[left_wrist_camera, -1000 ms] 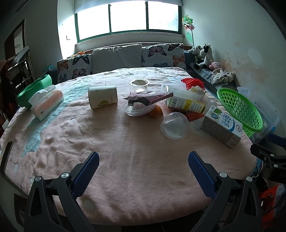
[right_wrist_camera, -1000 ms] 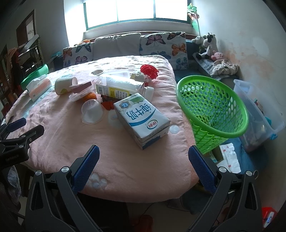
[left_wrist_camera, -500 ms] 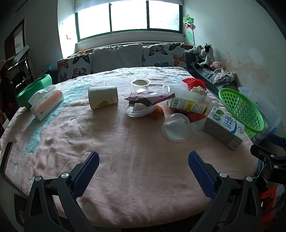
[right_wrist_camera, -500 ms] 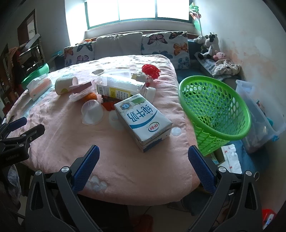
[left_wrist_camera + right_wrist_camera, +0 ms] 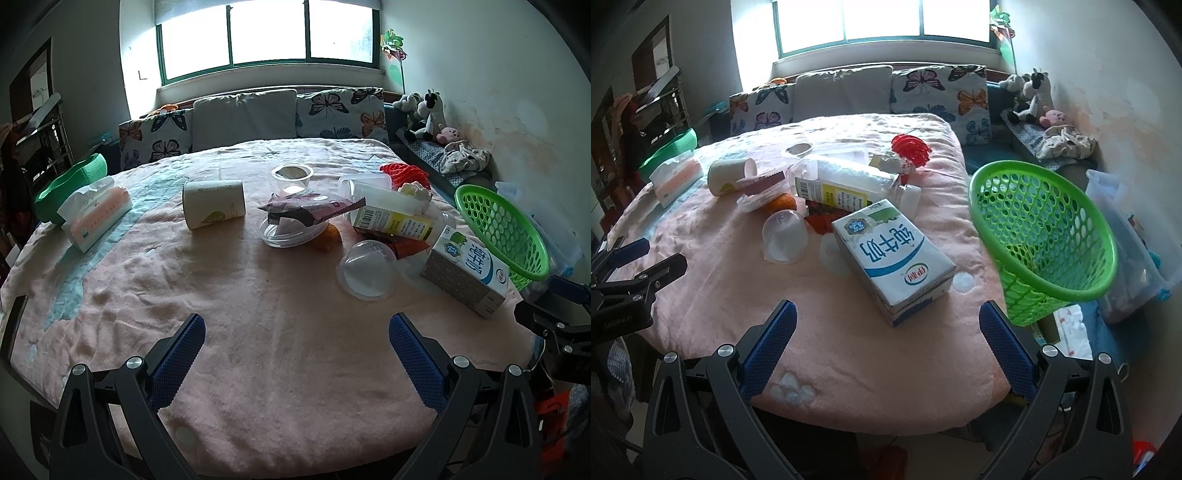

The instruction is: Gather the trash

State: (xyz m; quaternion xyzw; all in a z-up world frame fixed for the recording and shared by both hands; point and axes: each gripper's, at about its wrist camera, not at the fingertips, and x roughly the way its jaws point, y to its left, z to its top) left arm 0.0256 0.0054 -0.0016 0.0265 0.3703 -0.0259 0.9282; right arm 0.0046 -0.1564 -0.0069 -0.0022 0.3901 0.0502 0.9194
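On pink blanket [image 5: 713,236]: milk carton [image 5: 892,258] lying flat near the right edge, just beside green basket [image 5: 1045,229] (tilted, off the edge); clear cup [image 5: 785,236], paper cup [image 5: 214,208], wrapper [image 5: 314,210] behind. Left gripper [image 5: 295,328] and right gripper [image 5: 886,317] both spread wide, empty.

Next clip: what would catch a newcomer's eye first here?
A heap of trash on the pink blanket, with a blue-and-white milk carton lying nearest the right gripper. Just off the bed's right edge stands a bright green basket, seemingly empty. Both grippers, left included, are open.
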